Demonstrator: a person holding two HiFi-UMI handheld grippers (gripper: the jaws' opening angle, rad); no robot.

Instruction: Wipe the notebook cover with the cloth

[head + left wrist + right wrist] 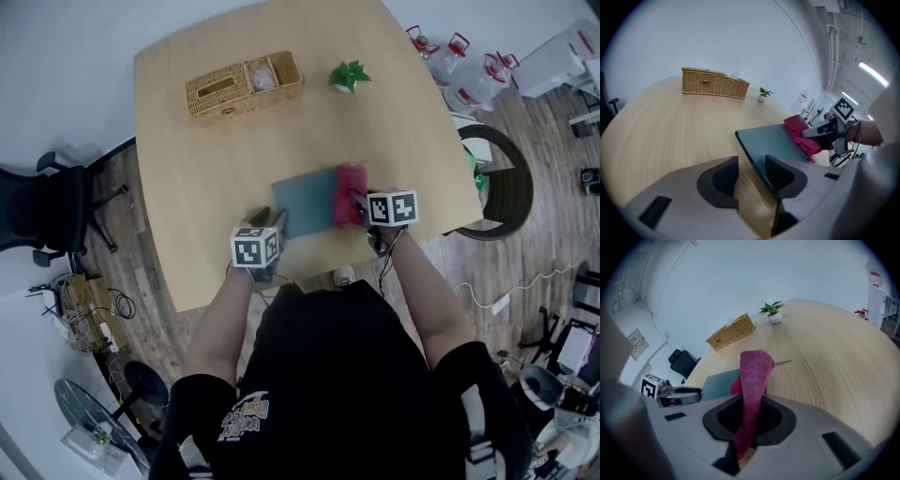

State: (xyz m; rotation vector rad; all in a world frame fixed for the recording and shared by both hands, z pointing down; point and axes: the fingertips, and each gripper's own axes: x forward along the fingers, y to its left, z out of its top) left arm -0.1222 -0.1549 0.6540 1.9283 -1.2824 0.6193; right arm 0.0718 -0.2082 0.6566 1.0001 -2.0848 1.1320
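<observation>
a pale wooden table (pixel 187 141) fills the head view, with a wicker basket (pixel 239 86) and a small plant (pixel 349 75) near its top. the grey notebook (pixel 305 199) lies flat at the centre, the red cloth (pixel 350 192) on its right end. the right gripper (pixel 749 420) is clamped on the cloth. the left gripper (pixel 752 176) stands wide, the notebook's near edge between its jaws, unpinched. a good wipe likely needs even pressure drawn leftward across the cover, with the left gripper stopping the book from sliding.
</observation>
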